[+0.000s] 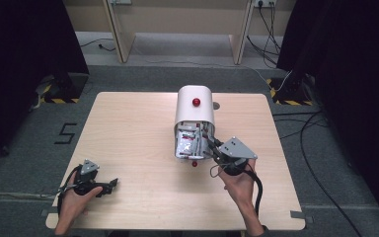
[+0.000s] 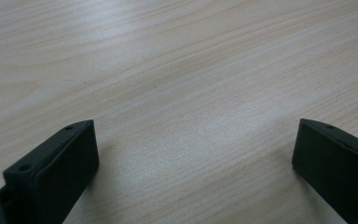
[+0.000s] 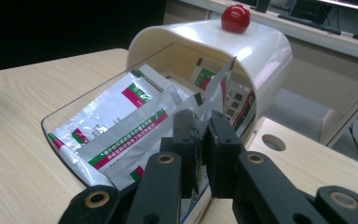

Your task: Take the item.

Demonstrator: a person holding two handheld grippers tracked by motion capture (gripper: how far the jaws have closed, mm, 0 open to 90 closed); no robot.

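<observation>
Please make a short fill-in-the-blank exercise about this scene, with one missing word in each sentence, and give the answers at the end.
1. The right tongs are shut on a foil ____ from the white box.
2. The knob on top of the box is ____ in colour.
3. The left tongs are ____ above the bare table.

Missing words: packet; red; open

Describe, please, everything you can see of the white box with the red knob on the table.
The white box is a glossy, plastic-looking container with an arched roll-top cover bearing a round red knob. It stands near the middle of the wooden table, its open end facing the person. A clear tray-like front holds foil sachets printed white, green and red. The right gripper is at the opening, its jaws closed on one sachet's edge.
</observation>
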